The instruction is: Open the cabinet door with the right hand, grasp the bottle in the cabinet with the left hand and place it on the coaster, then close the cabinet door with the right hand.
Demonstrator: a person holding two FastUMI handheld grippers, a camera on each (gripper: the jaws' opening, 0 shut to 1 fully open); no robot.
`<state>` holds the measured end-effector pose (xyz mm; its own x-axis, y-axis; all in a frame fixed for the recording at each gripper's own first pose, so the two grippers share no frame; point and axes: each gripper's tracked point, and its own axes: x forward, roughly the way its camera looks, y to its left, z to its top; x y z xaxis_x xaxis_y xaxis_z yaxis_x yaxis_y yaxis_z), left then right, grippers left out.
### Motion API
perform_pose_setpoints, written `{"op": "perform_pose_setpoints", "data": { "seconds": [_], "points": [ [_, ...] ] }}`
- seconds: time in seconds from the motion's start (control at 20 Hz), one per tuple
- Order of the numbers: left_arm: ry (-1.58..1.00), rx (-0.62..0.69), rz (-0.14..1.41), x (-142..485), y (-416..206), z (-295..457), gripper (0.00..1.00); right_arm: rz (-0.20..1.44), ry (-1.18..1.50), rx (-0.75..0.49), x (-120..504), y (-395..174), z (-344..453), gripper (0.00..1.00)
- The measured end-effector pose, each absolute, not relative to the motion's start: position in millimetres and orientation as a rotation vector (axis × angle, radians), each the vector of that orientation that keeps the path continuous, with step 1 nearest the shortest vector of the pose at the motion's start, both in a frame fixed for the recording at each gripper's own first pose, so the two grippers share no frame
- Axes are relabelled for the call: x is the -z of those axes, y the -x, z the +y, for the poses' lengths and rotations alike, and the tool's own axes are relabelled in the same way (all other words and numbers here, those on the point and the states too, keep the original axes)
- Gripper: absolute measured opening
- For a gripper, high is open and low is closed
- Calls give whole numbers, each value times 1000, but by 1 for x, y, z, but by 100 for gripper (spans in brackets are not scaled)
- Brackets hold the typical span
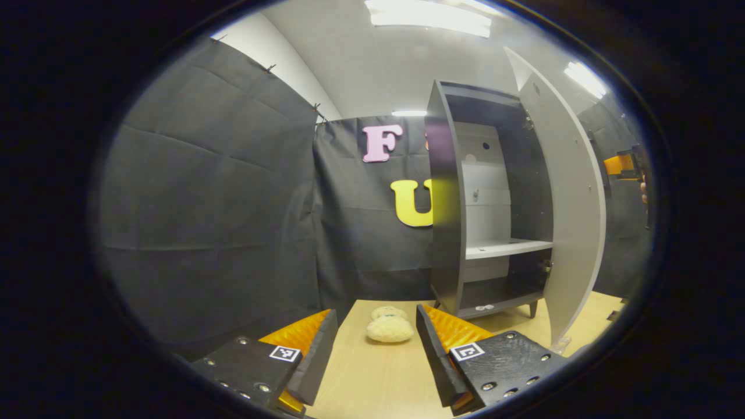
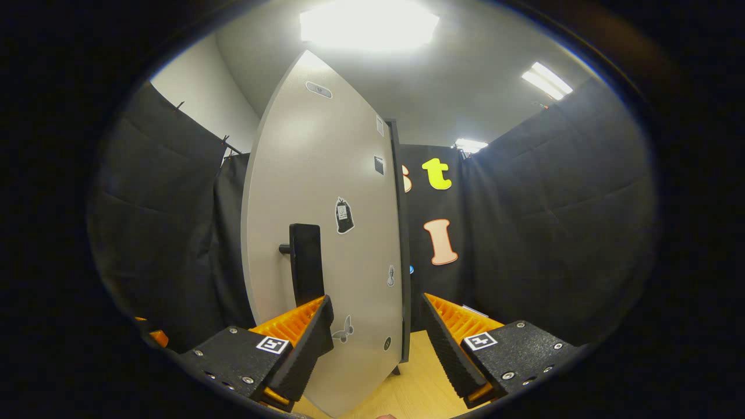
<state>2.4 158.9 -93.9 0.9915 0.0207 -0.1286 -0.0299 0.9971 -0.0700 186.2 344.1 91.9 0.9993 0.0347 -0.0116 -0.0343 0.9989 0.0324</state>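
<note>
A: Left gripper view first. Our left gripper [image 1: 375,343] hangs low over the worktop [image 1: 378,384], jaws spread wide with nothing between them. Between the fingers, farther off, we see a pale knitted coaster [image 1: 389,329] lying flat on the worktop, with what looks like a second pale piece just behind it.

B: And the bottle?

A: We can't find it. The cabinet [image 1: 486,203] stands behind the coaster, door [image 1: 567,203] swung out to its right, and its shelf [image 1: 506,248] looks bare. Only a small pale scrap lies on the cabinet floor, too small to tell what.

B: So the left gripper sits back to leave the opening free?

A: That's our guess. It faces both the coaster and the opening.

B: Right gripper view?

A: Our right gripper [image 2: 375,343] is just beside the door's outer face [image 2: 326,233], jaws apart and empty. The dark handle [image 2: 305,262] stands just above its left finger, not gripped. The door's free edge runs between the fingers.

B: Reads like it's placed to work the door.

A: Agreed, though which step we can't say.
</note>
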Motion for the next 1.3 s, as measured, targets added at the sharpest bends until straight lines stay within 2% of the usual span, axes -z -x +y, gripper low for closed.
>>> {"op": "perform_pose_setpoints", "data": {
  "seconds": [0.15, 0.2, 0.35, 0.4, 0.55, 0.6, 0.65, 0.8, 0.85, 1.15, 1.3],
  "points": [
    [66, -45, 134, 97, 1, 172, 81, 7, -43, -47, -91, -192, 356, 93],
    [63, -50, 136, 97, 2, 176, 74, 9, -46, -53, -89, -194, 360, 93],
    [56, -65, 139, 98, 4, 186, 74, 17, -54, -74, -83, -202, 374, 94],
    [56, -70, 139, 99, 3, 183, 81, 19, -53, -82, -80, -206, 378, 94],
    [53, -81, 145, 102, 3, 186, 81, 22, -44, -100, -76, -213, 391, 94],
    [53, -84, 148, 103, 3, 187, 78, 22, -41, -105, -75, -214, 395, 94],
    [54, -88, 148, 104, 2, 188, 82, 22, -38, -108, -73, -215, 397, 94],
    [58, -97, 145, 108, -2, 194, 82, 31, -31, -116, -69, -216, 404, 95],
    [59, -97, 142, 105, -2, 198, 78, 33, -30, -117, -68, -216, 404, 94],
    [73, -65, 150, 103, -9, 190, 74, 37, 1, -95, -69, -206, 395, 94],
    [72, -40, 157, 97, -9, 179, 80, 26, 12, -94, -72, -201, 386, 94]
  ]
}}
